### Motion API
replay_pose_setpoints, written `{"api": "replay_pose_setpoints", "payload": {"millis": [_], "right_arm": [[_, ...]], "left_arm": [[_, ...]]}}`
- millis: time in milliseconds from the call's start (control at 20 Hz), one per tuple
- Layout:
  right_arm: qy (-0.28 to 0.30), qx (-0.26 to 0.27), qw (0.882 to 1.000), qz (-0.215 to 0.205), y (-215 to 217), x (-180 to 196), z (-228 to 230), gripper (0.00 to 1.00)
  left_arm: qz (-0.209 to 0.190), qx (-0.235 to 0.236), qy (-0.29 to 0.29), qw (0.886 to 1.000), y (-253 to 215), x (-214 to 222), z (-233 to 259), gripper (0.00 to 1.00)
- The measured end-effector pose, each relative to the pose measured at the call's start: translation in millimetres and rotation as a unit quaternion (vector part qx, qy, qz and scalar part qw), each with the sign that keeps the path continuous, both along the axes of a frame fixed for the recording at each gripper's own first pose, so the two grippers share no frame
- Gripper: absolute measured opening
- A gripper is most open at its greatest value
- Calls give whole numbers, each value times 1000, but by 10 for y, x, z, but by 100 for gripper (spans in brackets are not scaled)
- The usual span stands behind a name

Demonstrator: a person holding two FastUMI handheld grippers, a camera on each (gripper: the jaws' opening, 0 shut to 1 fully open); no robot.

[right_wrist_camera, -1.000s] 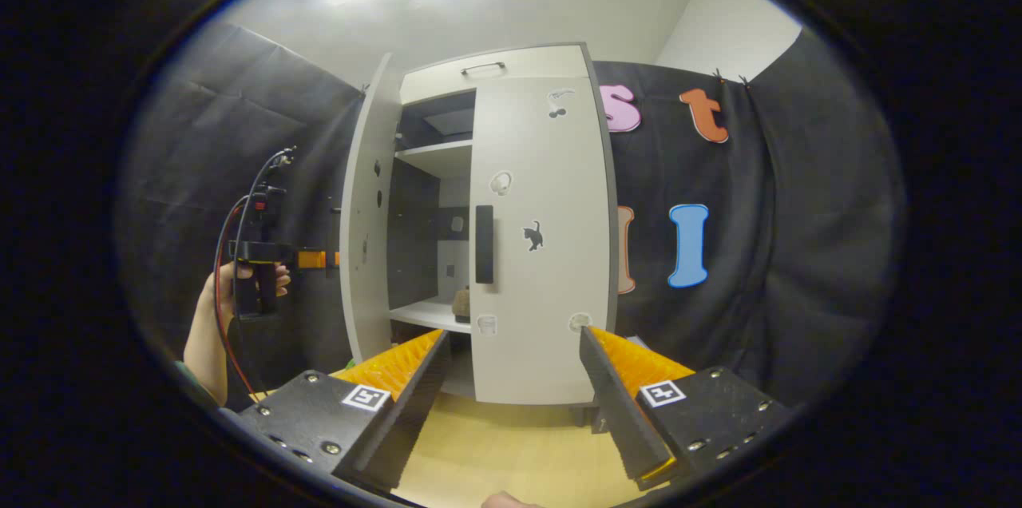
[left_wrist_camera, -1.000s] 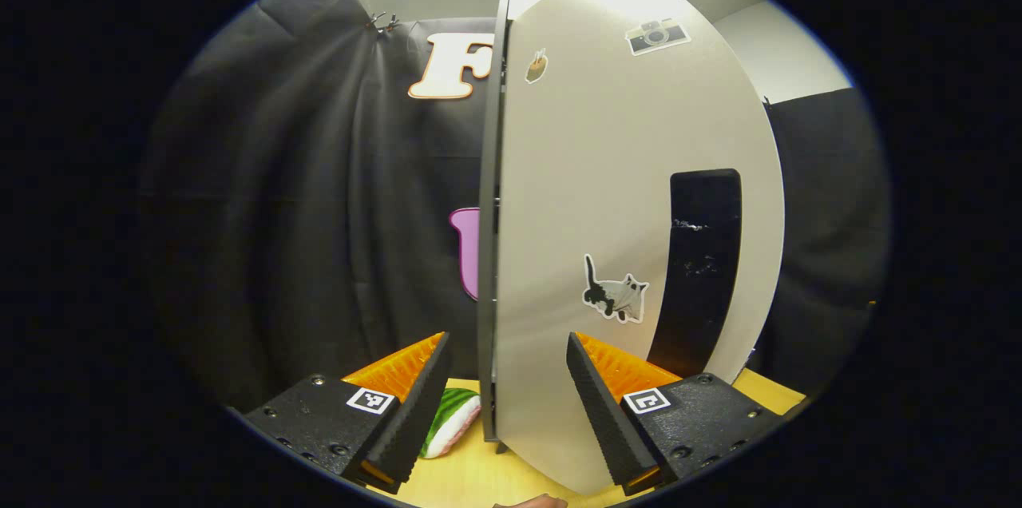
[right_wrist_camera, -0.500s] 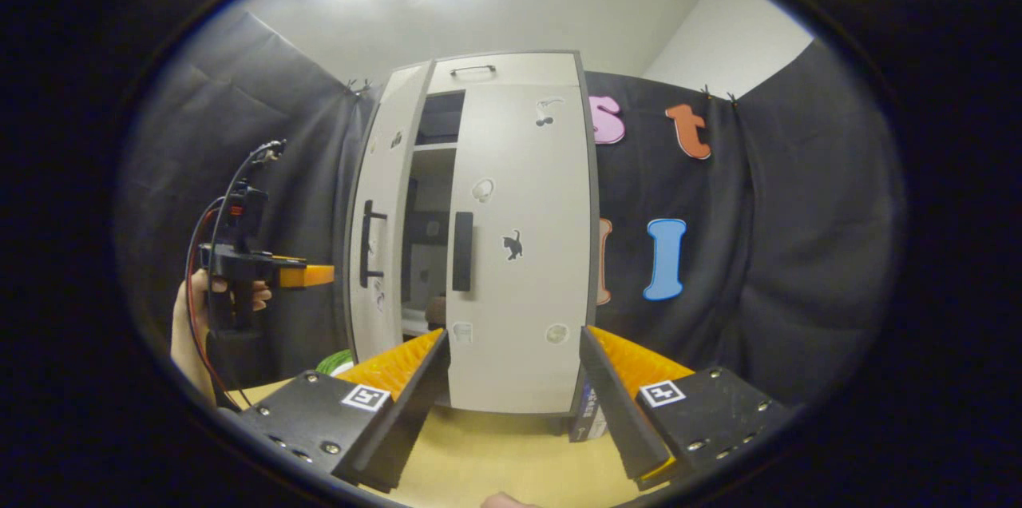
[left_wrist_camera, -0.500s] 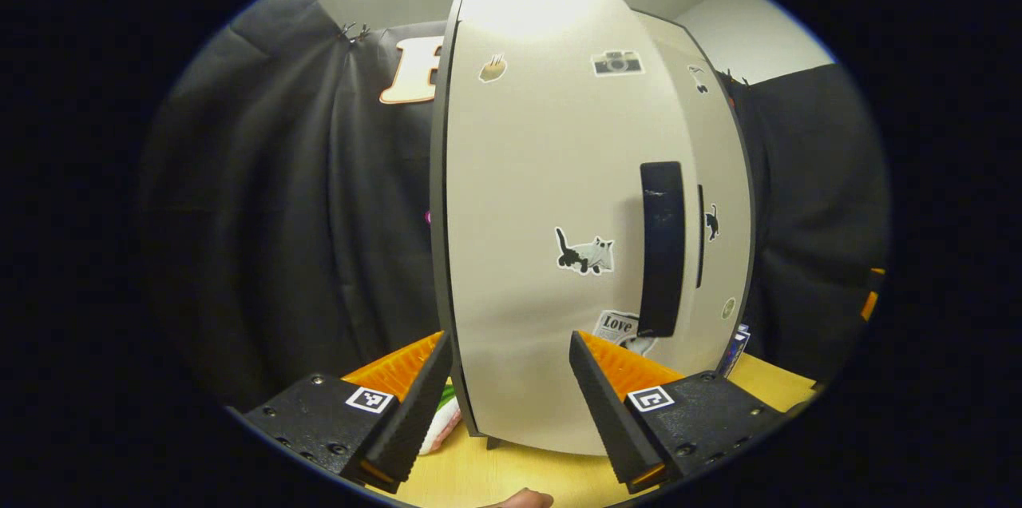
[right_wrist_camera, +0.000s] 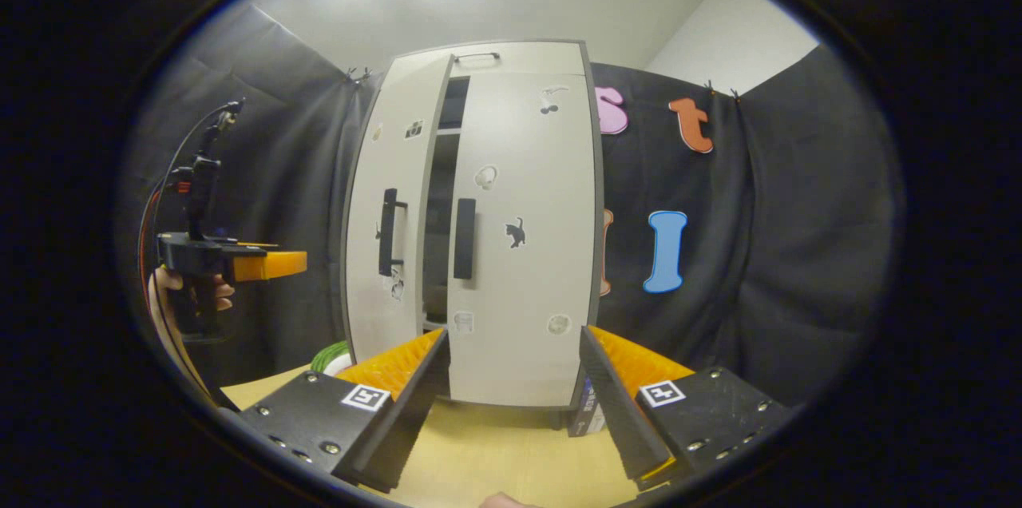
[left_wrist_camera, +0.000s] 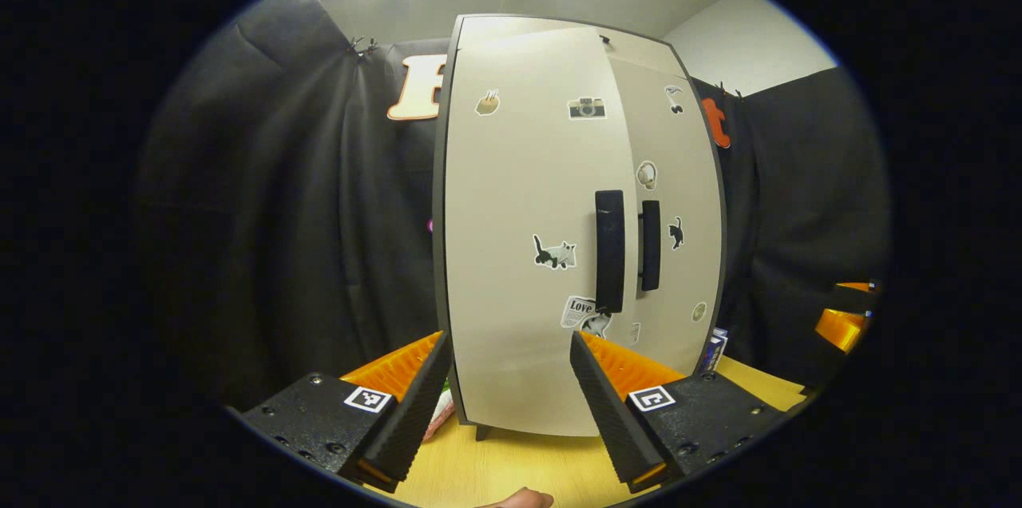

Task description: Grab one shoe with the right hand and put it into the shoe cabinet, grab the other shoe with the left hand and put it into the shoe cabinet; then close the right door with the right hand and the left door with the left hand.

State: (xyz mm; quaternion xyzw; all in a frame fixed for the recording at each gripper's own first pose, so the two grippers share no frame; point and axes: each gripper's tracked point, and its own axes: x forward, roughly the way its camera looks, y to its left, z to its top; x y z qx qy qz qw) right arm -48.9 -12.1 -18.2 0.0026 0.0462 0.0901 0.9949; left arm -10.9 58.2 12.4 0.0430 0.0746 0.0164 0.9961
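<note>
Left gripper view shows the left gripper (left_wrist_camera: 507,400) with its fingers spread wide and holding nothing, close in front of the shoe cabinet (left_wrist_camera: 527,380). Its left door (left_wrist_camera: 519,252) is almost shut; a narrow gap stays beside the right door (left_wrist_camera: 679,196). Right gripper view shows the right gripper (right_wrist_camera: 511,404) also wide and empty above the wooden table (right_wrist_camera: 495,452). Farther left, a hand (right_wrist_camera: 192,292) holds the other gripper apart from the left door. A small box (right_wrist_camera: 589,412) stands at the cabinet's right foot.
</note>
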Motion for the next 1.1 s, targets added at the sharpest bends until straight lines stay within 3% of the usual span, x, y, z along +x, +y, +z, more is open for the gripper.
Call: {"api": "replay_pose_setpoints", "payload": {"millis": [550,750,1100], "right_arm": [[6,-9,1000,14,159,-28,-47,98],[12,-2,1000,22,213,-39,-108,98],[18,15,999,31,151,-134,-61,98]], "left_arm": [[-21,-2,-5,1000,-292,-275,-152,92],[-6,-17,2,1000,-298,-365,-265,93],[-17,-6,-22,1000,-461,-500,-127,91]]}}
